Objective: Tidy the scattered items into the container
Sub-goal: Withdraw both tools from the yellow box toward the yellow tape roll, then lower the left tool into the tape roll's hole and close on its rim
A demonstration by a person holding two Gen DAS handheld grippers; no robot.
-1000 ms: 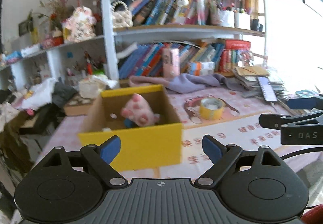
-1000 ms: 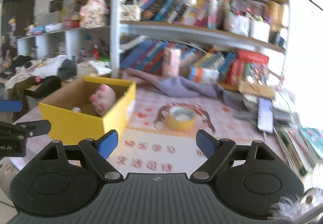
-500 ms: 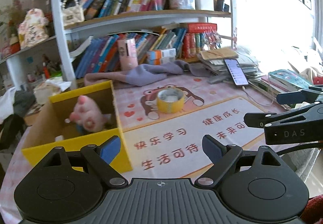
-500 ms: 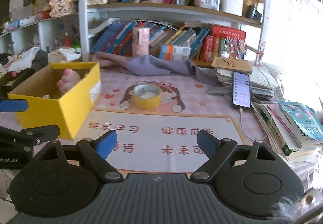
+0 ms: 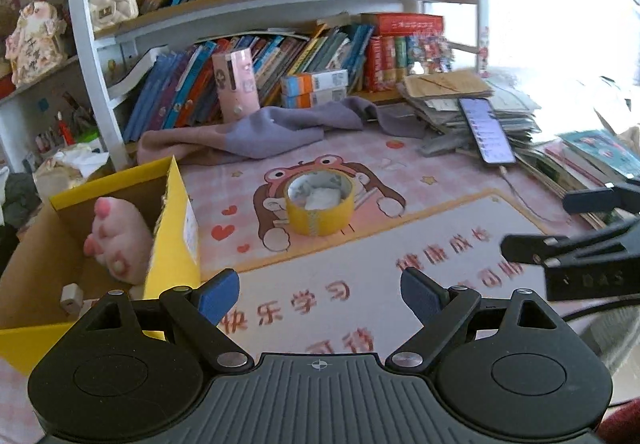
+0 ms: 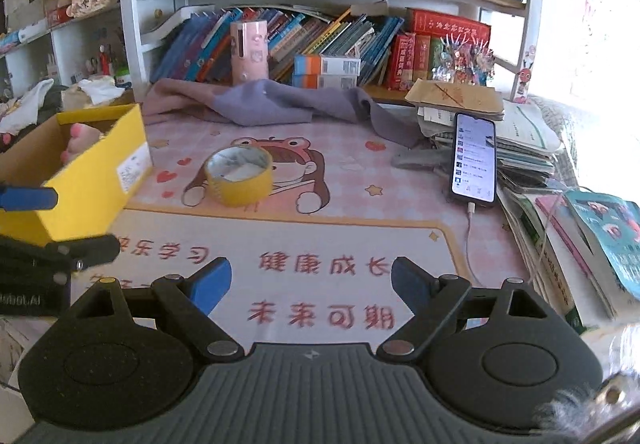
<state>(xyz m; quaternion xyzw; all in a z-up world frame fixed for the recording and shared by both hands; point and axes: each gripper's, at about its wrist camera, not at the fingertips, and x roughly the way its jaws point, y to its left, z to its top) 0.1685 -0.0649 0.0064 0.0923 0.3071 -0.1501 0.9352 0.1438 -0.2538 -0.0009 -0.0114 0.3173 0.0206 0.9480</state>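
Both tools spread wide and empty above the desk: left tool, right tool. Yellow tape flat on the cartoon mat, hole facing up, just right of the yellow box. Pink plush paw inside the box, toes angled up and left. Phone propped on stacked papers, far right.

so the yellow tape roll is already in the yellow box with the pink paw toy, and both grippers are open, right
Not quite. The yellow tape roll is not in the yellow box; it sits out on the pink desk mat, as both wrist views show. The rest holds: the pink paw toy is in the box, and the left gripper and right gripper are both open.
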